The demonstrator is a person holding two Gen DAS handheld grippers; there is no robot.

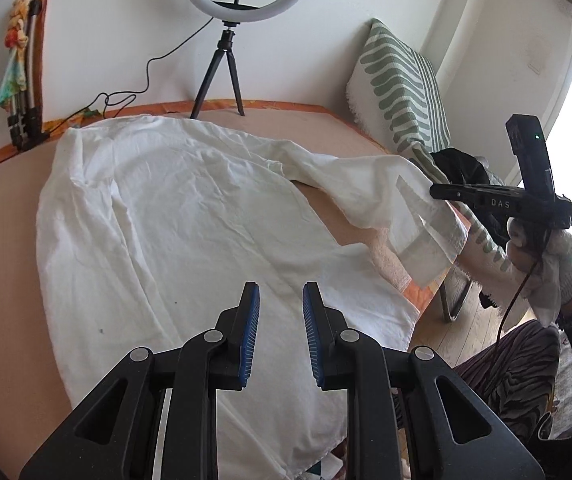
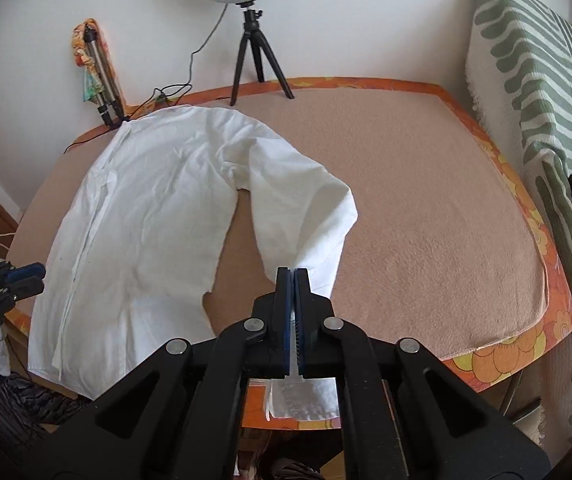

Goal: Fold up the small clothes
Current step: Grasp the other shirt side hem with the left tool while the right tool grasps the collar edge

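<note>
**Sleeve being held above the counter**

A white shirt (image 2: pixel 138 240) is being spread flat across the peach-covered counter (image 2: pixel 425 208). Its sleeve cuff (image 2: pixel 317 268) is being pinched between the closed fingers of the right gripper (image 2: pixel 293 280) and lifted. The left gripper (image 1: pixel 281 300) is being held above the shirt's hem, fingers parted and empty.

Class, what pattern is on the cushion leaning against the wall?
The cushion has sage-green wavy stripes on white, clearest in the right wrist view.
</note>
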